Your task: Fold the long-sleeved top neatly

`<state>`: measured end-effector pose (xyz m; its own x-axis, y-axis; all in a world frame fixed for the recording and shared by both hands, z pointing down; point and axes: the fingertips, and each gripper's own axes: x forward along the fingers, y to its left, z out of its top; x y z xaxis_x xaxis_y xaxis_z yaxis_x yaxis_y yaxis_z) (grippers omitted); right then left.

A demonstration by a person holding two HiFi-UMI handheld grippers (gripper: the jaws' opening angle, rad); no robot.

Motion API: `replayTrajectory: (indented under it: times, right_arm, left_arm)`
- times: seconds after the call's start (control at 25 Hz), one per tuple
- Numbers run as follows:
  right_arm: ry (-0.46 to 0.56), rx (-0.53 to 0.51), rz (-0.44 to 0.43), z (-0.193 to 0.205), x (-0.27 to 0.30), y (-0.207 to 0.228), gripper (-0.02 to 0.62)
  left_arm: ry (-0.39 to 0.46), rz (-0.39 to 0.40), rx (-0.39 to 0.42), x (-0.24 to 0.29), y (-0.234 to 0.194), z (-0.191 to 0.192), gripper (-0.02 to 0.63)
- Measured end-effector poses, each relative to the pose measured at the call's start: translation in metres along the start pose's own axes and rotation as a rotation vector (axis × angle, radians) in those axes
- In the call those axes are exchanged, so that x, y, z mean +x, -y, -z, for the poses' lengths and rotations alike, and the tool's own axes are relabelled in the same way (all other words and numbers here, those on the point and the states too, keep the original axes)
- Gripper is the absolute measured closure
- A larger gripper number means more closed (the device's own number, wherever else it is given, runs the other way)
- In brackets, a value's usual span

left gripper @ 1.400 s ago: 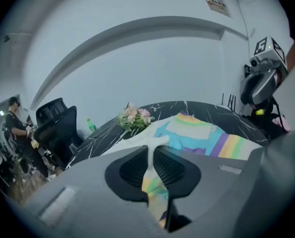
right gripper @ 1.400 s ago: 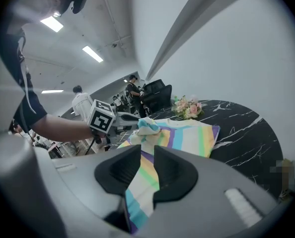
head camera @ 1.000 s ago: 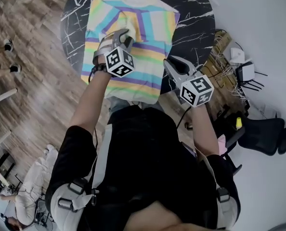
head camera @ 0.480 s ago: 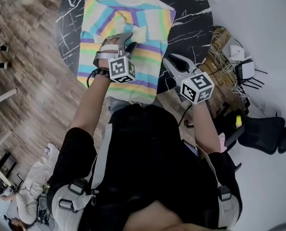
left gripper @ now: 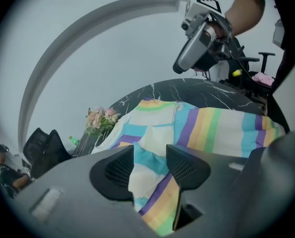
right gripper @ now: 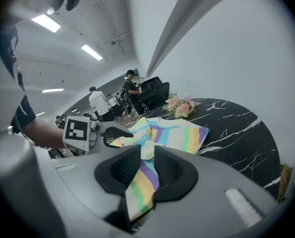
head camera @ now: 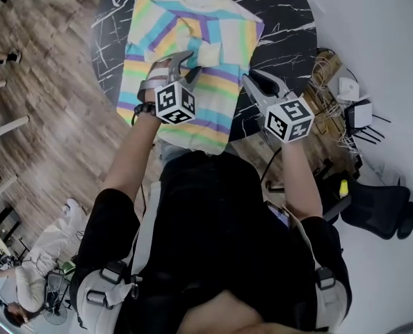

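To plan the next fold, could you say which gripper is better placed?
Probably right. The right gripper grips the top at its right edge, ready to fold it across; the left gripper has just been opening, the top loose between its jaws.

On my bench: long-sleeved top, soft cloth, matt, pastel stripes; table, black stone-look slab with white veins, smooth, slight sheen; my left gripper and right gripper, smooth grey plastic shells, matt; their pads, black, finely gridded, rough-looking; marker cube, matt black-and-white print; floor, wood-grain boards, low sheen.
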<state>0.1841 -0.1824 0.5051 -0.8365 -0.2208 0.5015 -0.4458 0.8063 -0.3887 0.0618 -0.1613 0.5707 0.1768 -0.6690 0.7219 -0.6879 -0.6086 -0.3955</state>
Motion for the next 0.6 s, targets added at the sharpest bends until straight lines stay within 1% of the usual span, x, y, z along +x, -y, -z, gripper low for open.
replayTrajectory:
  times: [0.16,0.32,0.48,0.6]
  right_arm:
    - [0.004,-0.009,0.009,-0.006,0.006,0.017,0.503]
    - [-0.001,-0.031,0.032,-0.01,0.012,0.03,0.503]
    - [0.005,-0.005,0.063,-0.002,0.007,0.016,0.503]
    - [0.008,0.027,0.103,0.02,-0.003,-0.004,0.502]
  left_arm:
    - [0.023,0.004,-0.152,-0.015,-0.022,0.005,0.396]
    - [0.002,-0.007,-0.253,-0.034,-0.049,0.025,0.396]
    - [-0.008,-0.016,-0.344,-0.063,-0.055,0.066,0.396]
    - [-0.001,-0.019,-0.413,-0.091,-0.046,0.099,0.396]
